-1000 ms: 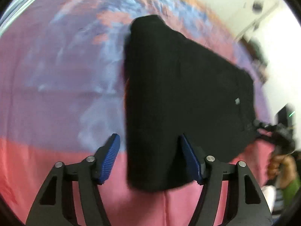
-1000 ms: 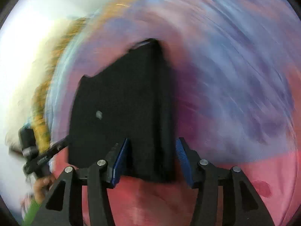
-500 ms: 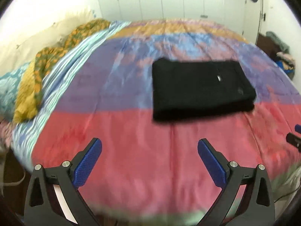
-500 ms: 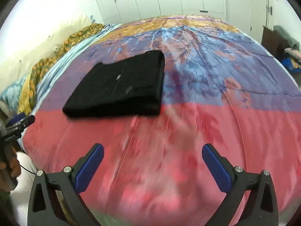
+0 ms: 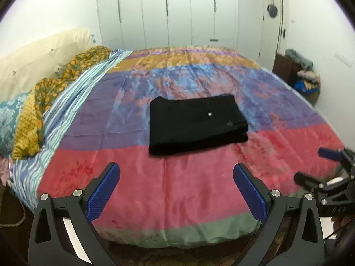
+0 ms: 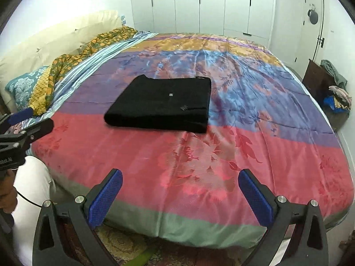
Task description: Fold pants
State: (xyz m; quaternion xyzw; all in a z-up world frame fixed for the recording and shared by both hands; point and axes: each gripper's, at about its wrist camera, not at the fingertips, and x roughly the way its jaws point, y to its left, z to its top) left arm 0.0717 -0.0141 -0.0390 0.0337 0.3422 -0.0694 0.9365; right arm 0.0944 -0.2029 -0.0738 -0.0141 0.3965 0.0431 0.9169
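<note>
The black pants (image 5: 195, 125) lie folded into a flat rectangle in the middle of the bed (image 5: 177, 199), also in the right wrist view (image 6: 162, 104). My left gripper (image 5: 176, 190) is open and empty, held back above the bed's near edge, well short of the pants. My right gripper (image 6: 180, 197) is open and empty, also back at the near edge. The right gripper shows at the right edge of the left wrist view (image 5: 328, 175); the left gripper shows at the left edge of the right wrist view (image 6: 20, 133).
A colourful striped bedspread (image 6: 244, 133) covers the bed. Pillows and a yellow-green blanket (image 5: 44, 93) lie at the left by the cream headboard (image 5: 33, 62). White wardrobes (image 5: 166, 11) stand behind. A dark cabinet with clothes (image 5: 299, 75) stands at the right wall.
Both grippers opened off the folded pants and pulled far back to the bed's near edge. The pants stay folded on the bed.
</note>
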